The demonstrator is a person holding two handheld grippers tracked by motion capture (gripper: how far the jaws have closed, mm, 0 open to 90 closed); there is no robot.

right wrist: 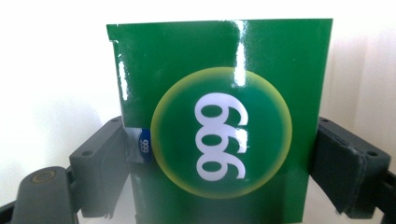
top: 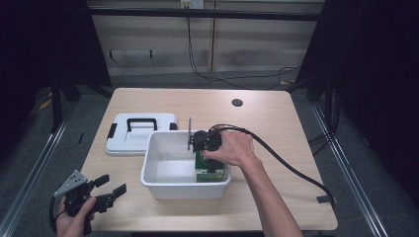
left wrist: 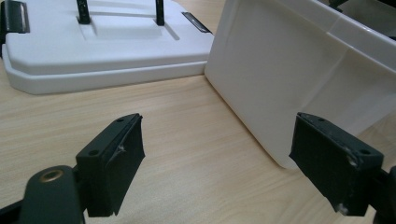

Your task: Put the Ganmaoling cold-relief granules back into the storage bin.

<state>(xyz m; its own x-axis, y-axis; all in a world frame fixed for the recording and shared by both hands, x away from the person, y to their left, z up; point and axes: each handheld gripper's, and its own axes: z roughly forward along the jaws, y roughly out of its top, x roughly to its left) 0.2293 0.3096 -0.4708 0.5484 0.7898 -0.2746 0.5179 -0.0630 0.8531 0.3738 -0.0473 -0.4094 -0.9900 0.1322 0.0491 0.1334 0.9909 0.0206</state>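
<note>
Green glossy cardboard box (right wrist: 219, 121) printed with white "999" in a yellow-ringed disc sits inside the white rectangular plastic bin (top: 168, 170), at its right end. Right gripper (top: 203, 142) reaches down into the bin; its black jaws press both side faces of the box, pinching it. Likely light, stiff-walled but crushable, and slick from the sheen; flat opposite sides give the best hold. Left gripper (left wrist: 233, 154) rests spread and empty near the bin's outer corner. White flat lid with black handle (top: 141, 132) lies just beside the bin on the pale wooden table (top: 276, 128).
</note>
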